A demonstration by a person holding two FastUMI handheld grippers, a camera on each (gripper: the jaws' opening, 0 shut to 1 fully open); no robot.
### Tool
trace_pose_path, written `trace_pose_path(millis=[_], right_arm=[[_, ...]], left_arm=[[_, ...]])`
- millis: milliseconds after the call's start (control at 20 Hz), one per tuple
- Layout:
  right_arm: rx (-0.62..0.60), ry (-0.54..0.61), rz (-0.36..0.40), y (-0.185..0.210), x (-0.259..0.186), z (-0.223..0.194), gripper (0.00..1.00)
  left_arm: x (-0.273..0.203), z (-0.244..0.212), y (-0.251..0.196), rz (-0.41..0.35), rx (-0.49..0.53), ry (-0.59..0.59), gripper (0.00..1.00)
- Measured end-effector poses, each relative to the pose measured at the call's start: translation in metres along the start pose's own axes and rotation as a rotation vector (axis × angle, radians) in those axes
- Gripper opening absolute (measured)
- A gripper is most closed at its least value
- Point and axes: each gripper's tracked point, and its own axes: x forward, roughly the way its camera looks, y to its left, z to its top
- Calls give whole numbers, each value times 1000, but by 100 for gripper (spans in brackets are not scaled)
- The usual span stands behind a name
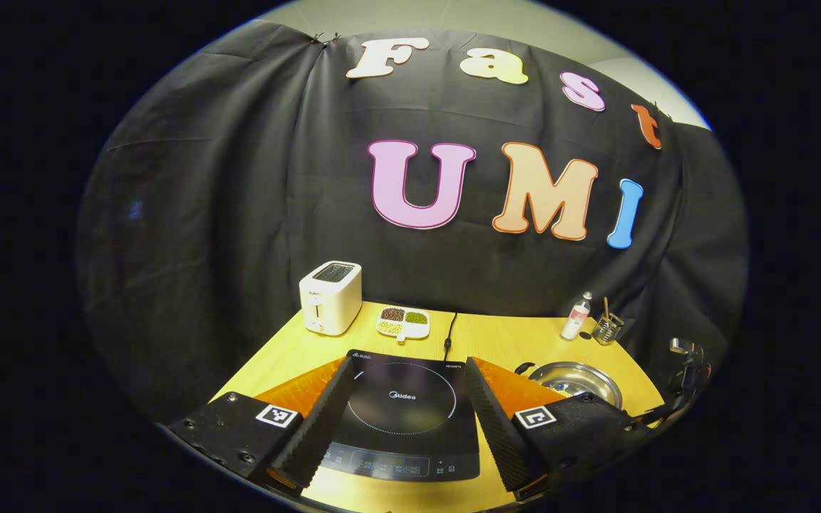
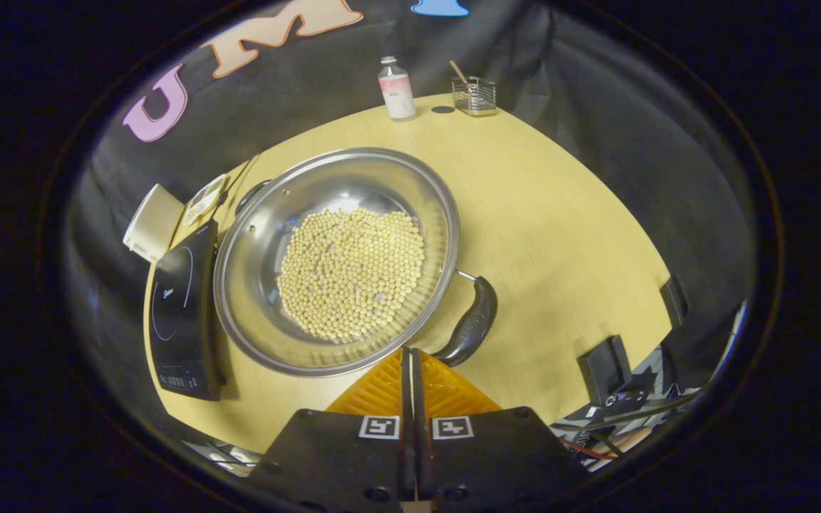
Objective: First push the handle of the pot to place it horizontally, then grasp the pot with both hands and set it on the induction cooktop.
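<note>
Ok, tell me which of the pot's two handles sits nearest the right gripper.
The long curved handle on the pot, just beyond the shut right gripper. The small loop handle sits on the far rim.

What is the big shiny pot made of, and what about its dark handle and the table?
The pot looks like polished metal, probably stainless steel: its wall mirrors the light. Its handle seems to be glossy dark plastic, smooth with a soft sheen. The table looks like pale wood or a wood-look laminate, matte with faint grain; I cannot tell which.
</note>
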Motion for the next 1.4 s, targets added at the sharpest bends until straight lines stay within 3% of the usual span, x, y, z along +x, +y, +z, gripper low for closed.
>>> trace_pose_path(millis=[150,200,550,800,1400], right_arm=[[-13,17,19,-11,4,11,0],[-18,20,24,-14,5,16,3],[-28,33,66,-34,16,46,0],[-50,38,86,-39,23,65,3],[-40,48,166,-44,40,100,0]], left_arm=[[4,4,-18,9,-21,0,91],[5,4,-23,10,-27,2,95],[18,0,-54,28,-70,13,95],[28,-11,-75,29,-108,50,95],[38,-32,-104,95,-124,88,95]])
